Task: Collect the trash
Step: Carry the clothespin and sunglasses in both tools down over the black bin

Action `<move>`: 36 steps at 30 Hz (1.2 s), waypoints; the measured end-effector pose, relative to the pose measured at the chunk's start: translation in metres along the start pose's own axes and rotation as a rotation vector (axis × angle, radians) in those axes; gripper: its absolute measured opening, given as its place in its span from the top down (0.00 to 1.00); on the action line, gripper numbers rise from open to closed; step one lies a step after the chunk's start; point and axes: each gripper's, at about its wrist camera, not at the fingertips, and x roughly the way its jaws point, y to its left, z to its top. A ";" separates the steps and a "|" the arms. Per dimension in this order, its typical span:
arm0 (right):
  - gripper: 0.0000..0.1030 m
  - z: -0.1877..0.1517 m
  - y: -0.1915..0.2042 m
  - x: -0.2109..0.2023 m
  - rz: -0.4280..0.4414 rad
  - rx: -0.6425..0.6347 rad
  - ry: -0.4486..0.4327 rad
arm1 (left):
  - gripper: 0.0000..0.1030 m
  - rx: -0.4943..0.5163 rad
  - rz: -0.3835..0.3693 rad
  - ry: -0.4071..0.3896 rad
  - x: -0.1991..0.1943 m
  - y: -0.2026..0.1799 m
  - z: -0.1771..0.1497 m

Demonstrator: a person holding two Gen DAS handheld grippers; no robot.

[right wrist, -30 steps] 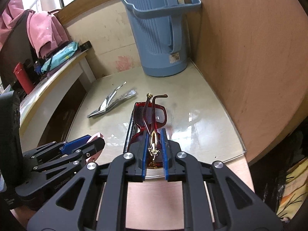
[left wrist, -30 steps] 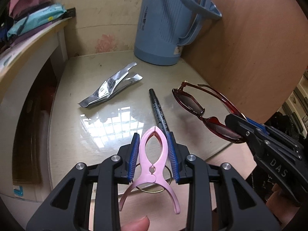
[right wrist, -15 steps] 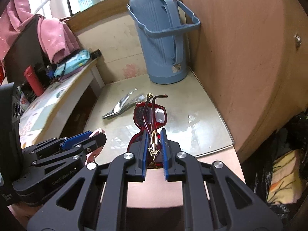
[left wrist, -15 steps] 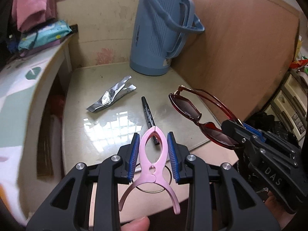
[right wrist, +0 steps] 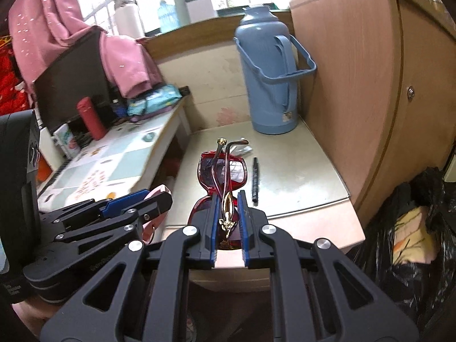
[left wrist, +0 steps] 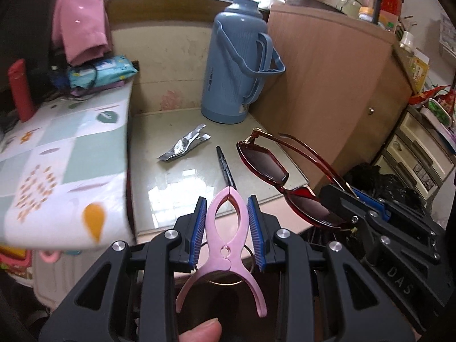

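Left tongs [left wrist: 227, 223] grip smooth pink clothespin [left wrist: 226, 235].

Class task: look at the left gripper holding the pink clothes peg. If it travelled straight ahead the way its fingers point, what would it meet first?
Probably the black pen on the glass-topped table, lying just beyond the pink clothes peg in the left gripper. Depth is unclear in this fisheye view, so it might pass above it.

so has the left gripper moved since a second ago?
Yes. The left gripper has pulled back and up from the blue thermos, which looks smaller and farther now.
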 end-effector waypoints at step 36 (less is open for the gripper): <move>0.87 -0.177 0.192 -0.090 0.171 -0.086 0.083 | 0.72 -0.131 0.158 0.027 -0.163 0.116 -0.195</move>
